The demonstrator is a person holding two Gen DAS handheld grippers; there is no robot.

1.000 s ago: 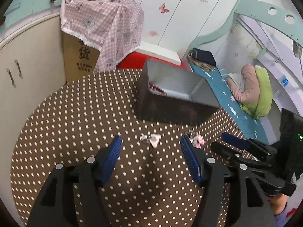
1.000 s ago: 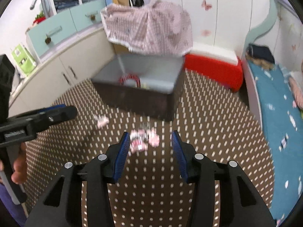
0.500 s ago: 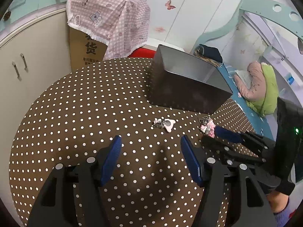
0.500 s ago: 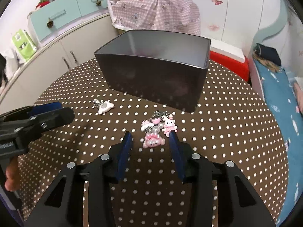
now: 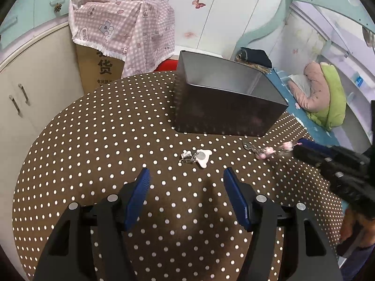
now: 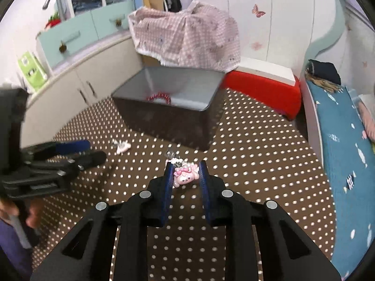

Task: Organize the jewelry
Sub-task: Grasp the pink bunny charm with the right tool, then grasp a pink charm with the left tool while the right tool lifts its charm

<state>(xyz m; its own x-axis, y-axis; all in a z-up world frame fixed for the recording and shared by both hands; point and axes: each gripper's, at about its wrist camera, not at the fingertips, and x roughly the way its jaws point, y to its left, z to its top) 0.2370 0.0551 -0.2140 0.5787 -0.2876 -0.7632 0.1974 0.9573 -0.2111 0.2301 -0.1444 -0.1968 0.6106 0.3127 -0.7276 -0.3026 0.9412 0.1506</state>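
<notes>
Right tool (image 6: 185,175) has closed in on pink charm (image 6: 184,177), lifting it; left tool (image 5: 186,187) apart, idle. Box (image 6: 168,107) next.

the red beaded ring (image 6: 159,96) is half hidden by the dark bin (image 6: 164,119) wall; motion blurs the pink charm (image 5: 269,151).

The left gripper (image 5: 186,183) hovers with jaws spread wide; the right gripper (image 6: 185,175) has its jaws drawn narrow, tips lifted.
</notes>
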